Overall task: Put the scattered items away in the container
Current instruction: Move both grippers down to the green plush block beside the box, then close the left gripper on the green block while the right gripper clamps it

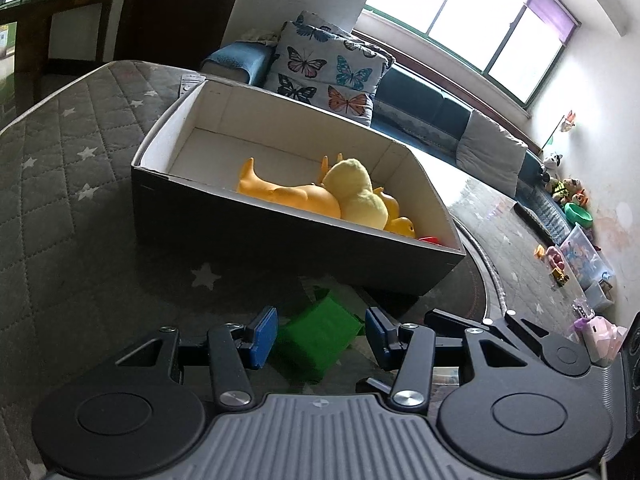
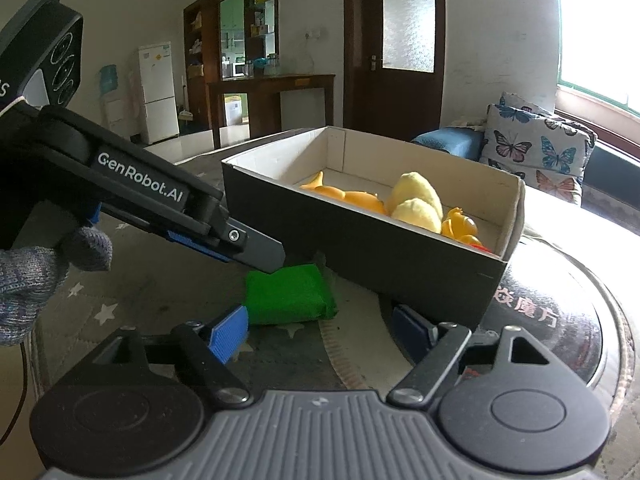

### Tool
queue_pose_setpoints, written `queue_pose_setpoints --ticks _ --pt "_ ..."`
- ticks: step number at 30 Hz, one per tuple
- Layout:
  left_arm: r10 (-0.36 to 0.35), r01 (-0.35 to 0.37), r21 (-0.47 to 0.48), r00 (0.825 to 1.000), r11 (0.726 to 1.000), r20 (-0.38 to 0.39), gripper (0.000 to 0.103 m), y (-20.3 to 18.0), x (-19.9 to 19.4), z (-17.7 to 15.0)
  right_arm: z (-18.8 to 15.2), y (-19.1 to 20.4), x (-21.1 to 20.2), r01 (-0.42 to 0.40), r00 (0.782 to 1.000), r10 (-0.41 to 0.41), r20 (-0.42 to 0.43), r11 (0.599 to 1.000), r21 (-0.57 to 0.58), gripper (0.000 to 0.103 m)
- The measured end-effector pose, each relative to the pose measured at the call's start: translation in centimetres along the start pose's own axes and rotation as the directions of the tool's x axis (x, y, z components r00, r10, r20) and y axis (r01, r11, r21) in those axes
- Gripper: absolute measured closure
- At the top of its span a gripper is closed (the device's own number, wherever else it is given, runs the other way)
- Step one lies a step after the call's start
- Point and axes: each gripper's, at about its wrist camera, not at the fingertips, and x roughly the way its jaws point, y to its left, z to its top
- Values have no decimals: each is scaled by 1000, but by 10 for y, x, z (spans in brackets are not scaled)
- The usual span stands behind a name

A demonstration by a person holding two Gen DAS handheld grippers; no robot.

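A dark box (image 1: pixel 280 236) with a white inside stands on the table; it also shows in the right wrist view (image 2: pixel 360 240). It holds an orange rubber toy (image 1: pixel 288 194), a yellow plush toy (image 1: pixel 356 192) and a small yellow duck (image 1: pixel 400 224). A green packet (image 1: pixel 316 340) lies on the table just before the box and shows in the right wrist view (image 2: pixel 286 294) too. My left gripper (image 1: pixel 322 338) is open with its blue pads either side of the packet. My right gripper (image 2: pixel 320 334) is open and empty, just short of the packet.
The table has a grey star-patterned cover (image 1: pixel 80 200) and a dark round edge (image 2: pixel 560 320). A sofa with butterfly cushions (image 1: pixel 328 68) stands behind. Toys and bins (image 1: pixel 576 248) lie on the floor at right.
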Motion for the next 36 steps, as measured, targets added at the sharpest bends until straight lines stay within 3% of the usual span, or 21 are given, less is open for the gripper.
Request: queue_pose_setpoints --ticks 16,26,36 --pt "-19 20 -54 1000 998 14 52 13 4 11 5 13 22 -35 999 34 -26 999 -25 22" --pt "-23 22 -76 1000 997 -15 52 21 18 16 7 16 39 -46 997 44 -55 998 -32 22" --pt "-58 54 -70 997 996 -48 58 19 26 10 7 17 46 -56 996 54 -67 998 -35 38"
